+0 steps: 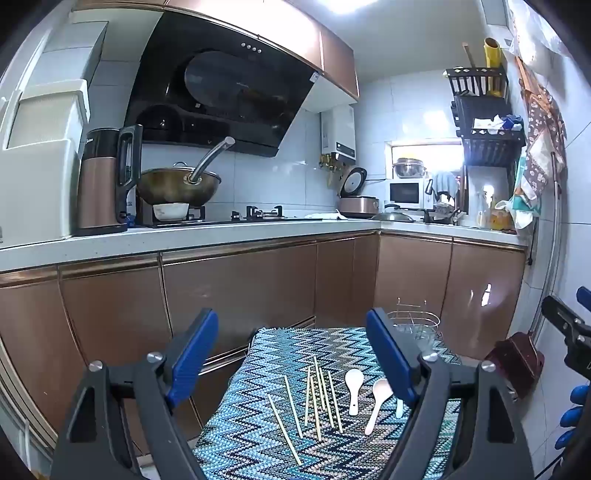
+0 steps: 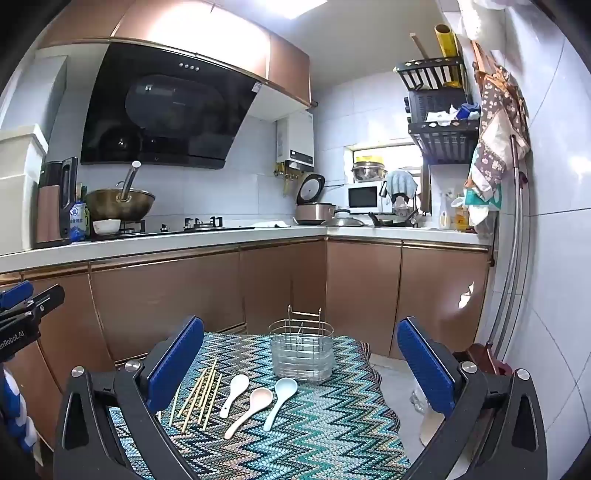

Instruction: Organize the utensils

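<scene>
Left gripper fingers half-hide blue spoon and holder.

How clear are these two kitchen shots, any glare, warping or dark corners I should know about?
Left wrist view: strong fisheye bending of the counter edge, black vignette in the corners, ceiling light blown out, glare on the cabinet door; chopsticks stay sharp. Right wrist view: same barrel warp, overexposed ceiling light washing the upper cabinet, bright window; wire holder and spoons in focus.
</scene>
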Action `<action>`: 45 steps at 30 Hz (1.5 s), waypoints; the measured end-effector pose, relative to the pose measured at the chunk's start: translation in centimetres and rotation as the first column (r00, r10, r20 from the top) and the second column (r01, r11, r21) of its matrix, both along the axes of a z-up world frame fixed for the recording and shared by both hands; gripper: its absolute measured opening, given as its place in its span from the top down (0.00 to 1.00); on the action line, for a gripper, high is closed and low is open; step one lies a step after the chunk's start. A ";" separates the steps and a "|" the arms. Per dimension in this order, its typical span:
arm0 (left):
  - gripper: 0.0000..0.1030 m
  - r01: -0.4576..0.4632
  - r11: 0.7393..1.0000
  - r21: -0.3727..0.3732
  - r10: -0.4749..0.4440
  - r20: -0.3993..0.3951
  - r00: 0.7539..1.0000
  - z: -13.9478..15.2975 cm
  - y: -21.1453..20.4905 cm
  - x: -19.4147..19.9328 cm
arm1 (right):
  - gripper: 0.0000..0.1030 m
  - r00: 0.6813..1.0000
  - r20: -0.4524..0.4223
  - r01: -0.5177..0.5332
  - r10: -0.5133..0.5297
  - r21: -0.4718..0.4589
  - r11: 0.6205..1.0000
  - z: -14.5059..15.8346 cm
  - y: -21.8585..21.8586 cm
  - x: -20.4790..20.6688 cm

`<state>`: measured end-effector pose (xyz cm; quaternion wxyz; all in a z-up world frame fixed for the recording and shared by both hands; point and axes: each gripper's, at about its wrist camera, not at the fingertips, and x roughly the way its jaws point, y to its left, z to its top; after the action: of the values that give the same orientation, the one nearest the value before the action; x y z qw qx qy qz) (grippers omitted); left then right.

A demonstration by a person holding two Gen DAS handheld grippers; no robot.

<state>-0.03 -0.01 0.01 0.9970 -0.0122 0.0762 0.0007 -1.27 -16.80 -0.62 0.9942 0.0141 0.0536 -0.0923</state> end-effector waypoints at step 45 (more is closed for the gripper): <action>0.21 -0.005 1.000 0.002 0.005 -0.061 0.998 -0.6 0.1 1.1 | 0.00 0.996 -0.045 -0.078 0.075 -0.063 0.995 -0.2 1.6 1.0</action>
<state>1.09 0.05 -0.60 0.9942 -0.0114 0.1065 0.0038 -0.30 -15.16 -0.80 0.9956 -0.0223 0.0722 -0.0561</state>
